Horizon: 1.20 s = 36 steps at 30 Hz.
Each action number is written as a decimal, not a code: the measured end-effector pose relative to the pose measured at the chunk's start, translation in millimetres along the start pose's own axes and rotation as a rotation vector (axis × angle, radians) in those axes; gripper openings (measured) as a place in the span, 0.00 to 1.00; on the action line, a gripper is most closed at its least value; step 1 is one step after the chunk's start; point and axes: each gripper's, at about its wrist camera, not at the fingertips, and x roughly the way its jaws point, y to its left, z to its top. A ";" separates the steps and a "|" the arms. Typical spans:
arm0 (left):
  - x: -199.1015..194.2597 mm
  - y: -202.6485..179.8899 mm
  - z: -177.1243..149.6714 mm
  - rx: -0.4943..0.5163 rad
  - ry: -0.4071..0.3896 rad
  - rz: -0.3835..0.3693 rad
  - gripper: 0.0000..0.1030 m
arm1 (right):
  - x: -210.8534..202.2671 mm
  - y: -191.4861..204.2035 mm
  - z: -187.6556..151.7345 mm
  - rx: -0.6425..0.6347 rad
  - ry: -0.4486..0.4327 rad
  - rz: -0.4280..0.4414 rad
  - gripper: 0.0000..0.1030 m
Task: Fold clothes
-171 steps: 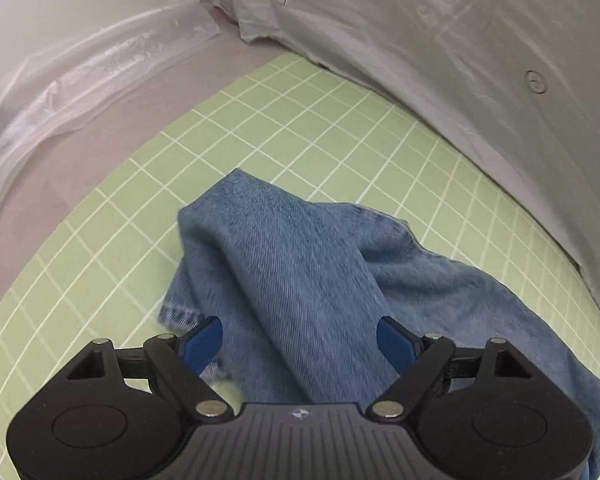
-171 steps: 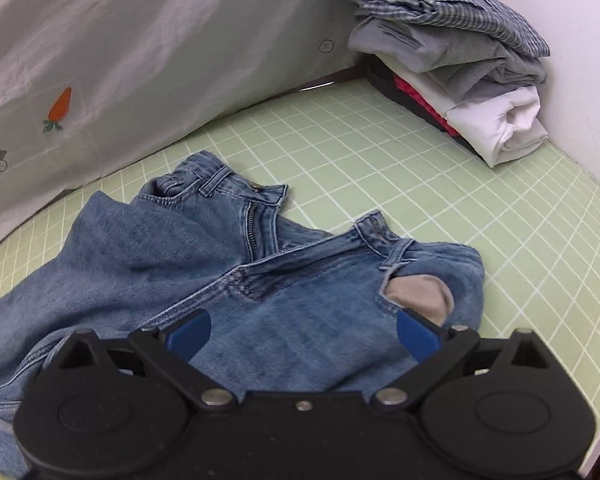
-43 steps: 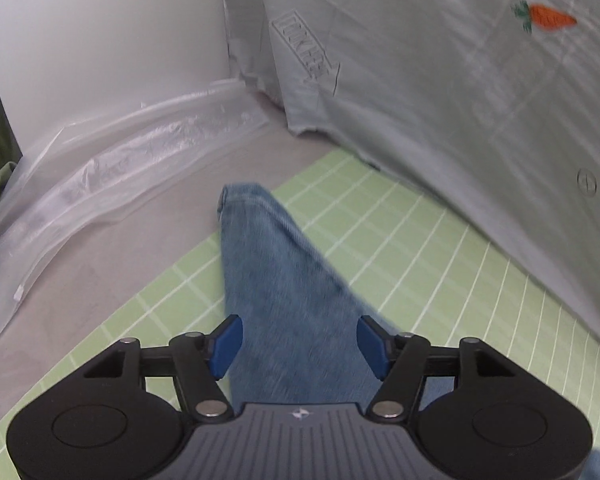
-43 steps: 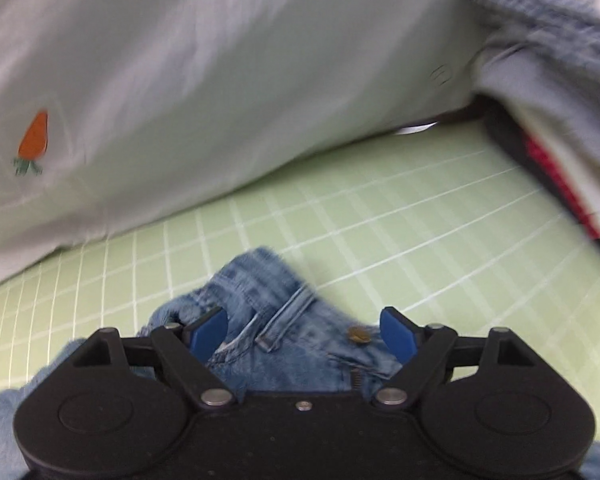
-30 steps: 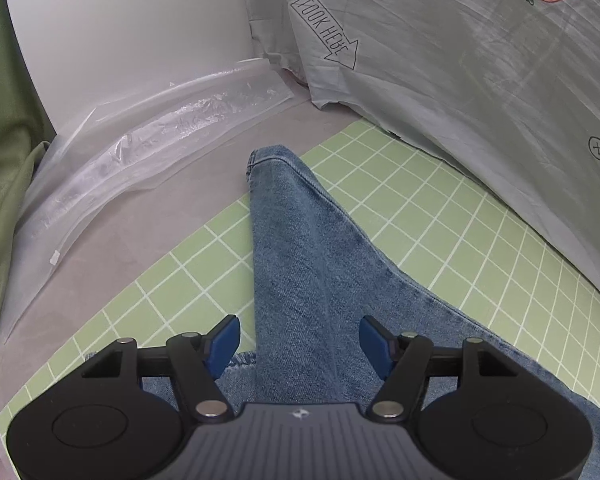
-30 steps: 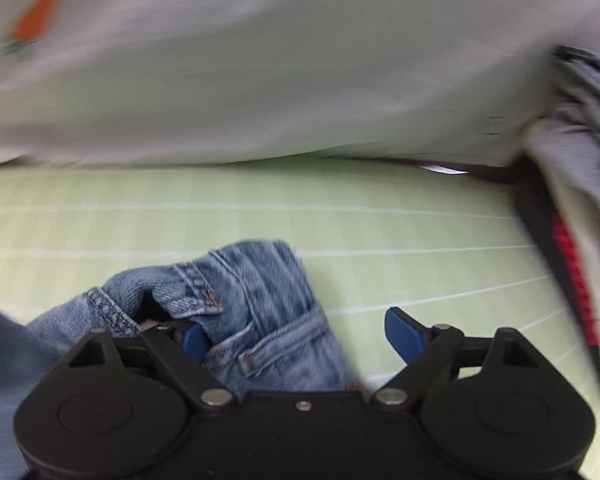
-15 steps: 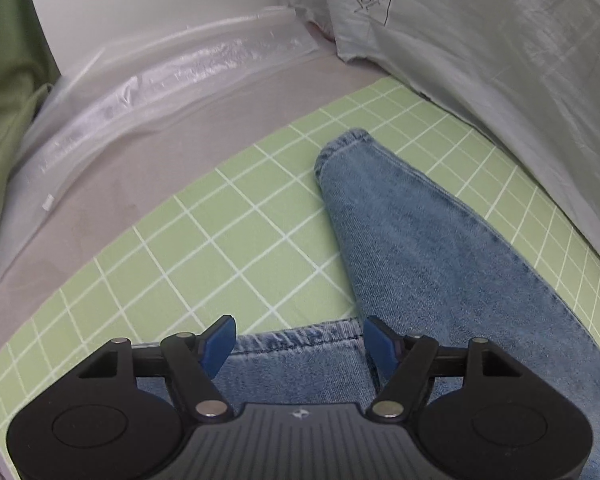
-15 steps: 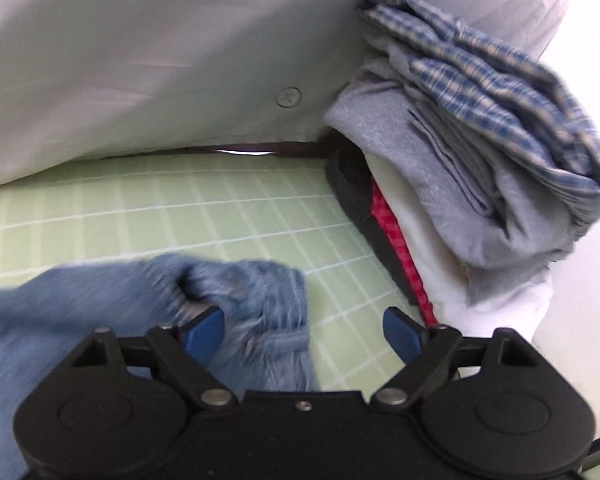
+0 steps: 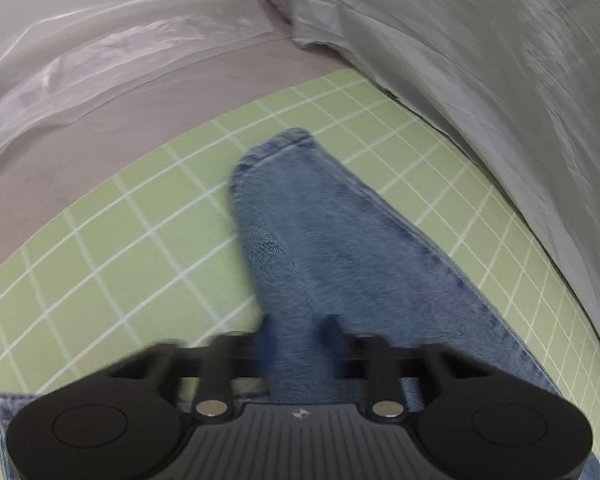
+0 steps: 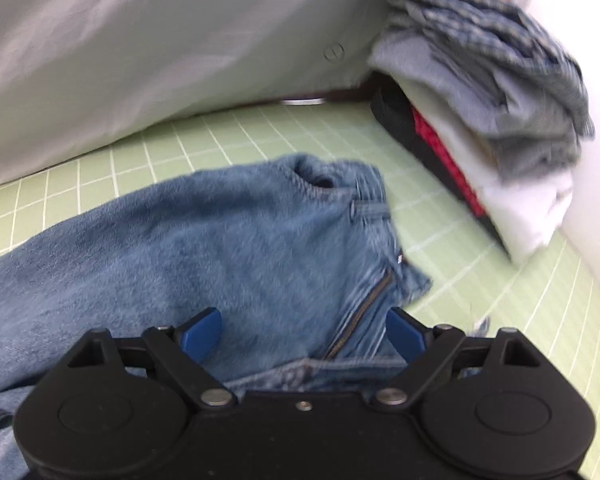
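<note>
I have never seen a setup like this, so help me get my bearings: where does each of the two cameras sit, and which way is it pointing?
Left wrist view: rides on the left tool, looking down along its closing fingers at a jeans leg between them on the green grid mat.
Right wrist view: rides on the right tool, fingers wide apart, looking down at the jeans waistband; a stack of folded clothes lies beyond.
Shared: the same jeans, mat and grey sheet.

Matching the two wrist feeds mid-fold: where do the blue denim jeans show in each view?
Left wrist view: one leg of the blue denim jeans runs from the centre down between the left gripper's closing jaws.
Right wrist view: waistband and zipper, centre-left.
Shared landmark: green grid mat.
</note>
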 end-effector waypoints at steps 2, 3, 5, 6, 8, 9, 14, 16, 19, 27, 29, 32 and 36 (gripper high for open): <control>-8.2 -21.8 -4.7 0.102 -0.060 0.022 0.04 | -1.1 -0.4 -3.9 0.023 0.011 0.012 0.87; -14.3 -33.2 -9.5 0.155 -0.100 0.023 0.04 | -0.6 -0.5 -4.7 0.018 0.012 0.013 0.87; -26.3 -64.8 -27.9 0.303 -0.176 0.022 0.04 | 1.3 -1.0 -6.0 0.009 0.011 0.006 0.87; -33.5 -83.8 -34.2 0.384 -0.211 0.012 0.04 | 2.7 -1.6 -6.4 0.008 0.012 0.003 0.87; -42.3 -120.3 -51.8 0.532 -0.247 -0.049 0.04 | 6.1 -3.1 -7.0 0.016 0.020 0.005 0.87; -43.8 -138.1 -61.0 0.594 -0.240 -0.086 0.05 | 7.0 -3.0 -7.6 0.020 0.023 0.008 0.87; -18.8 -191.7 -104.4 0.785 -0.063 -0.158 0.18 | 8.2 0.7 -10.2 -0.014 0.028 0.026 0.87; -21.9 -194.8 -112.5 0.839 -0.073 -0.149 0.22 | 8.0 2.4 -11.7 -0.035 0.028 0.036 0.87; -31.2 -181.8 -106.5 0.794 -0.070 -0.184 0.27 | 9.2 4.6 -13.9 -0.051 0.026 0.038 0.88; -32.4 -157.5 -64.9 0.638 -0.118 -0.108 0.55 | 15.4 9.0 -17.6 -0.037 0.035 0.036 0.92; -20.0 -161.7 -59.8 0.623 -0.055 -0.132 0.55 | 16.6 8.8 -17.5 -0.030 0.037 0.037 0.93; -9.8 -164.2 -57.6 0.577 -0.005 -0.169 0.52 | 16.9 9.5 -17.1 -0.035 0.037 0.035 0.93; -8.5 -161.5 -58.0 0.537 -0.016 -0.172 0.05 | 16.4 9.5 -17.6 -0.037 0.037 0.032 0.93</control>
